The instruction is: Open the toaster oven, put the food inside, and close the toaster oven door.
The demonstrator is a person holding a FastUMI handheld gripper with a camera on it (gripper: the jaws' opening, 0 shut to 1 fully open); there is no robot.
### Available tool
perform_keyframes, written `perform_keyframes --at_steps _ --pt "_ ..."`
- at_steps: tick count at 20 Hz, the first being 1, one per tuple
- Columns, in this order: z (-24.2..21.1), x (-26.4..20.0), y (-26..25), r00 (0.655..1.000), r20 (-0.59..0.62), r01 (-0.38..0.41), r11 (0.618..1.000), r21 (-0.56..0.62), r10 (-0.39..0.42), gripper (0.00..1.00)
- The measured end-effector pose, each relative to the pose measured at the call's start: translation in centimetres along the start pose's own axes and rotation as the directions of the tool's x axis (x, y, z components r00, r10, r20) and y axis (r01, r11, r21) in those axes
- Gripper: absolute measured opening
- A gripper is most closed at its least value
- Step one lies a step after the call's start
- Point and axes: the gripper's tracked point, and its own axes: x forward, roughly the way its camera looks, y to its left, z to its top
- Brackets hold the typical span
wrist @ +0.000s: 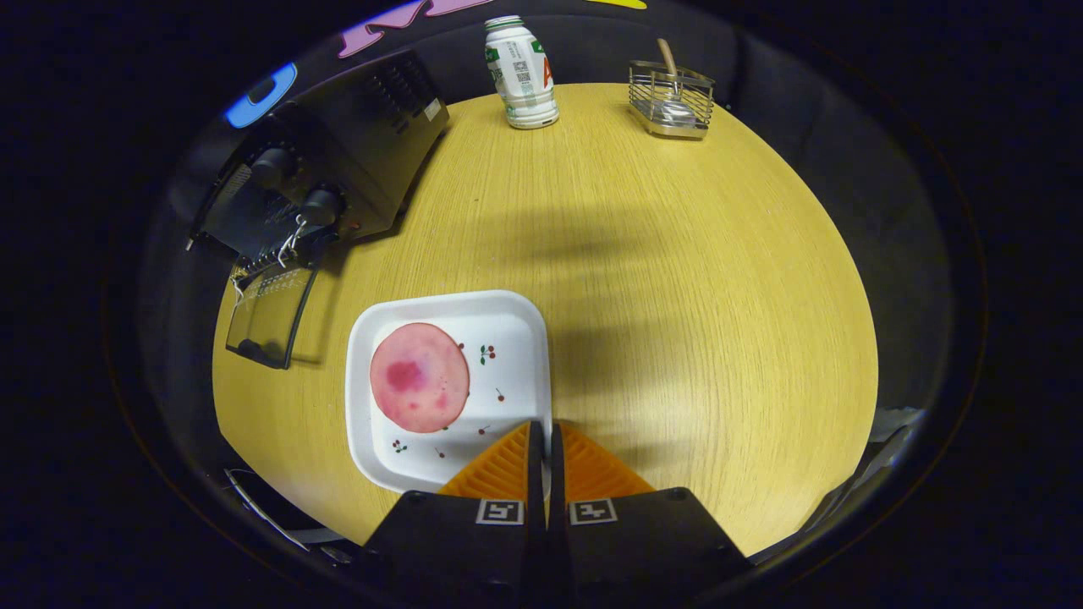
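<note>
A black toaster oven (355,144) stands at the far left of the round wooden table (677,296). Its glass door (271,317) is folded down flat toward me, with a wire rack edge showing at the opening. A white square plate (508,338) with small cherry prints lies just ahead of my fingers. On it rests a round pink slice of food (419,376). My gripper (542,436) is shut on the plate's near right rim, and a thin pale strip of that rim shows between the two fingers.
A white bottle with a green cap (520,72) stands at the table's far edge. A wire basket (671,100) holding a wooden-handled utensil sits to its right. Bare wood stretches across the right half of the table.
</note>
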Motion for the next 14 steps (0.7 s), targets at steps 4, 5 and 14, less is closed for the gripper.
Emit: perform_keyframes --at_steps 4,5,14 --pt "-0.8 -0.1 0.3 0.999 0.004 -0.036 0.997 0.068 0.036 0.05" --pt "-1.3 -0.4 0.5 0.999 0.004 -0.053 0.994 0.096 0.053 0.05" --pt "-1.6 -4.5 2.1 0.96 0.143 -0.278 0.873 0.4 0.24 0.05"
